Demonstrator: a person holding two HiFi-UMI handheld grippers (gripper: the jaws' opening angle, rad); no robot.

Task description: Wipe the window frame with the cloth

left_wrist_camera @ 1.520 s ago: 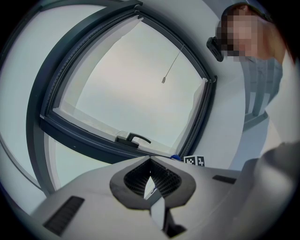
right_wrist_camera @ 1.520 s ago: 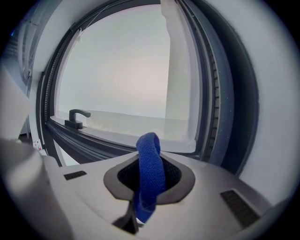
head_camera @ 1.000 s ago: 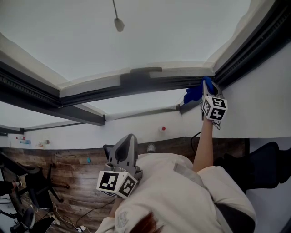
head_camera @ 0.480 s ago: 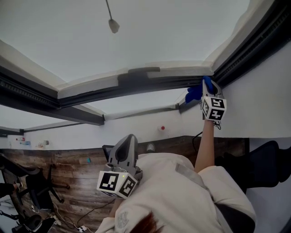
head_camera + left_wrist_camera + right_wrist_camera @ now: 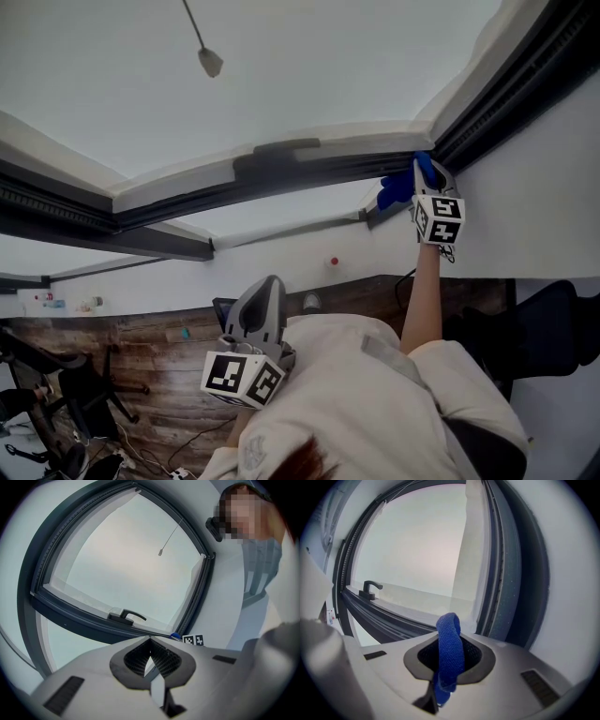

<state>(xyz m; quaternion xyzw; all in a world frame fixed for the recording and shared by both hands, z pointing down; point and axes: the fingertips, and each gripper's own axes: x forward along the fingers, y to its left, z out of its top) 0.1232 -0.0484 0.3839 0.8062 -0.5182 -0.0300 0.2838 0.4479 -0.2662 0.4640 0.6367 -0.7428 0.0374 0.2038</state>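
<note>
The dark window frame [image 5: 281, 173] runs across the head view and turns a corner at the upper right. My right gripper [image 5: 427, 178] is raised to that corner and shut on a blue cloth [image 5: 398, 192], which lies against the frame. In the right gripper view the cloth [image 5: 450, 644] loops up out of the shut jaws of the right gripper [image 5: 449, 641], close to the frame's upright rail [image 5: 501, 573]. My left gripper [image 5: 267, 286] is held low near my chest, away from the frame. In its own view the left gripper [image 5: 151, 651] is shut with nothing in it.
A window handle [image 5: 127, 617] sits on the lower rail. A cord pull [image 5: 210, 62] hangs in front of the pane. Below are a wooden floor [image 5: 150, 375], office chairs [image 5: 66, 394] at the left and a dark chair [image 5: 553, 328] at the right.
The right gripper and the cloth stay at the frame's corner, edging slightly upward. The head view has drifted, so the cord pull shows further left. The left gripper has not moved.
</note>
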